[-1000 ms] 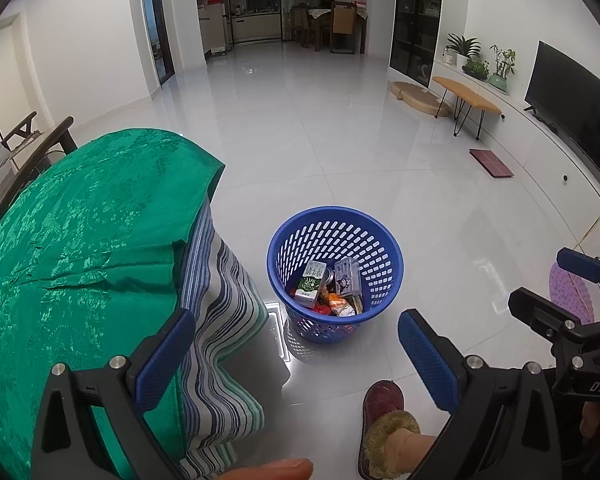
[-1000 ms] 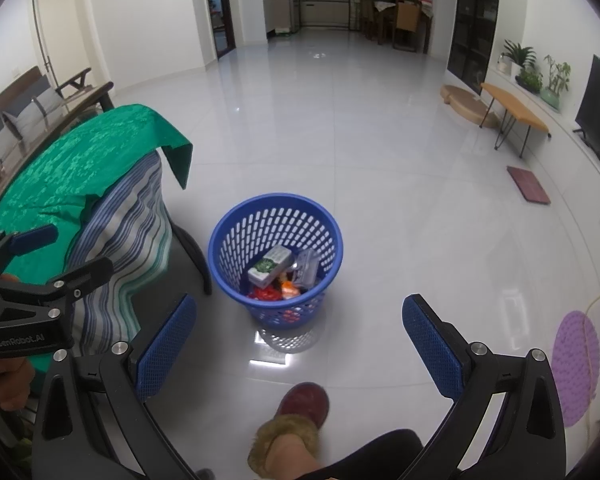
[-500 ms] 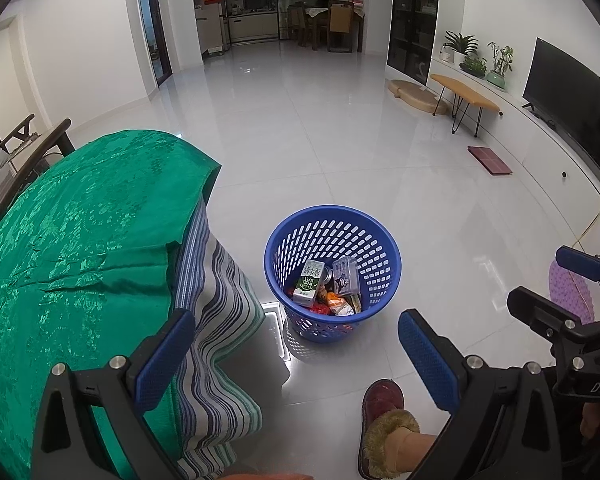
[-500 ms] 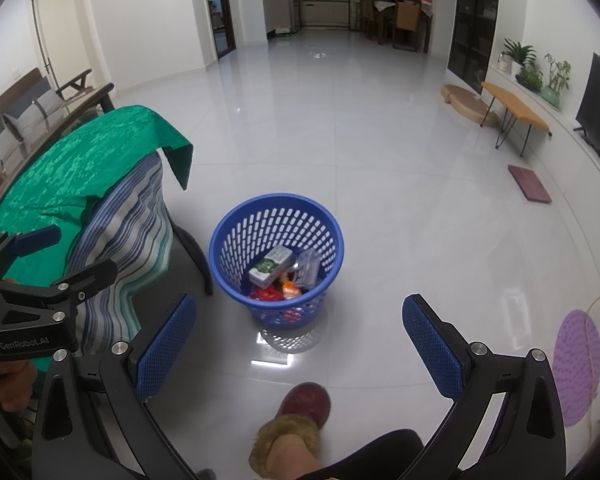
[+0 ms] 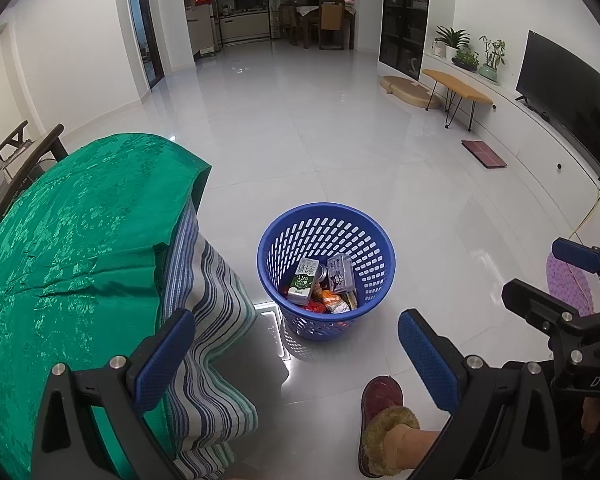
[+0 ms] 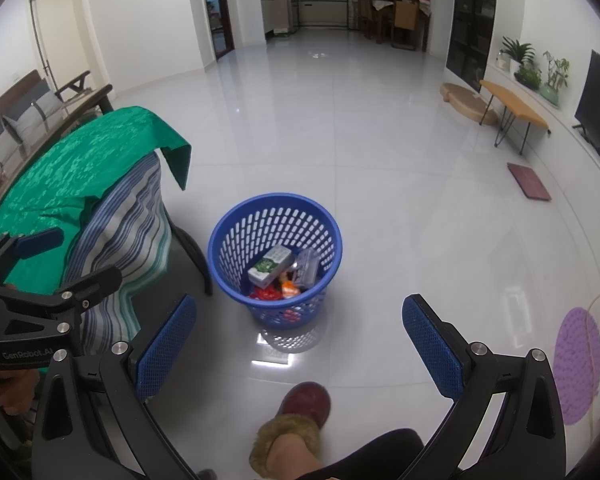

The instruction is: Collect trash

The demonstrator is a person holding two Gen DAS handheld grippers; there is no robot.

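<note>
- On the far left is a table with a green cloth (image 5: pixel 72 240) on top. A striped cloth (image 5: pixel 212 320) hangs down its side, under the green one.
- The left gripper (image 5: pixel 296 360) hangs in the air over the edge of the table. Its two blue pads are wide apart and nothing is between them.
- In the middle, a blue basket (image 5: pixel 326 216) stands on the shiny white floor (image 5: pixel 340 140), just beside the table.
- The trash is inside the basket: a green and white milk carton (image 5: pixel 302 282), a small grey box (image 5: pixel 341 273), and some red and orange wrappers (image 5: pixel 332 303) at the bottom.
- Near the basket is the person's foot in a red slipper (image 5: pixel 380 396) with a furry edge.
- The right gripper (image 6: pixel 300 344) hangs over the floor in front of the basket. Its blue pads are wide apart too, and hold nothing.
- On the far right a round purple mat (image 6: pixel 578 364) lies on the floor.
</note>
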